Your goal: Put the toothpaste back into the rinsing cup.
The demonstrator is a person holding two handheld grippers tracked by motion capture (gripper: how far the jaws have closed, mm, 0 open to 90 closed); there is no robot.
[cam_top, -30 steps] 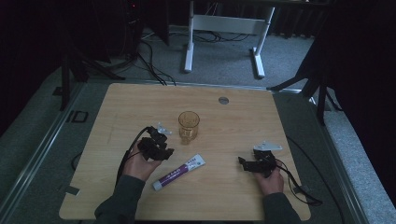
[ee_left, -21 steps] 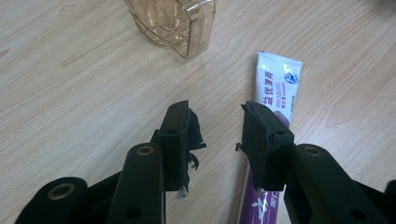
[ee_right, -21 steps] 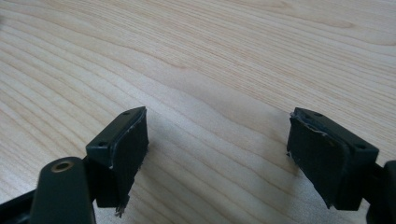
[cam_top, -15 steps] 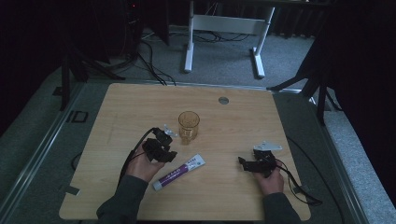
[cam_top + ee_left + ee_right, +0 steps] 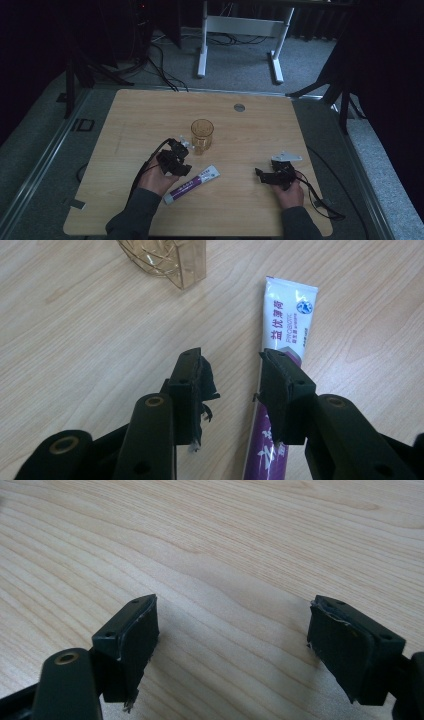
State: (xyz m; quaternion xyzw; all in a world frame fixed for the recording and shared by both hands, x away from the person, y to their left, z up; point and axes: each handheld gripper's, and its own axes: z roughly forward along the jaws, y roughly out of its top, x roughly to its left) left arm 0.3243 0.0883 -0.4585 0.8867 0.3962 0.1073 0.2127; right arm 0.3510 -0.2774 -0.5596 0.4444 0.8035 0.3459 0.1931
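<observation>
Both tongs hover low over my pale wooden worktop [image 5: 150,115]. My left tongs [image 5: 232,385] stand partly apart, having just been opening, with nothing gripped; the purple-and-white toothpaste tube [image 5: 285,325] lies flat under their right tip, near a ribbed amber plastic cup [image 5: 202,135]. My right tongs [image 5: 232,645] gape wide over bare wood. Grey carpet and a white metal frame [image 5: 240,30] lie beyond in the dim room.
</observation>
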